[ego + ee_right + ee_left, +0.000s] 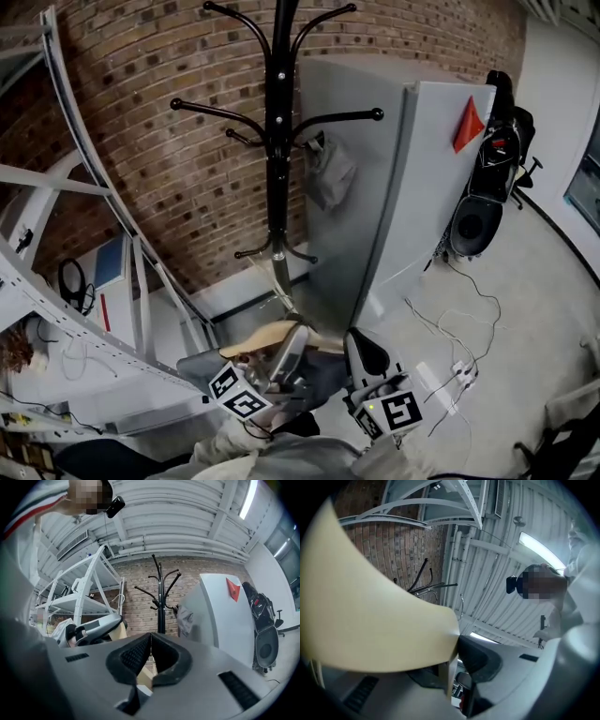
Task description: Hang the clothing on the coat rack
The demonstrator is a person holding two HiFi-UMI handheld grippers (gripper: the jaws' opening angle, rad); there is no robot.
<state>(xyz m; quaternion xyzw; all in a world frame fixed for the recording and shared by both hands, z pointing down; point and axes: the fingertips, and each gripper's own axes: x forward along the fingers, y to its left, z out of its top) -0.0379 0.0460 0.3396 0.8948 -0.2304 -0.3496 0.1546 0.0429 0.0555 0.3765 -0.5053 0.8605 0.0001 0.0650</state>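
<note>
Currently, left tool point(292, 341): pinching wooden hanger point(262, 336), dark clothing point(323, 373) just beneath.
Right tool point(364, 349): pressed together, nothing held.
Coat rack point(277, 141): well ahead, above both tools.
Remaining: we judge lift and hooking.

Brick wall point(169, 187), grey partition point(436, 187)

Grey tools point(296, 336), black-and-white marker cubes point(401, 411)

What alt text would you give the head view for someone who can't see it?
A black coat rack stands against a brick wall, with a grey cloth hanging from one of its hooks. At the bottom, the left claw grips a wooden hanger, with the right claw beside it.
</note>
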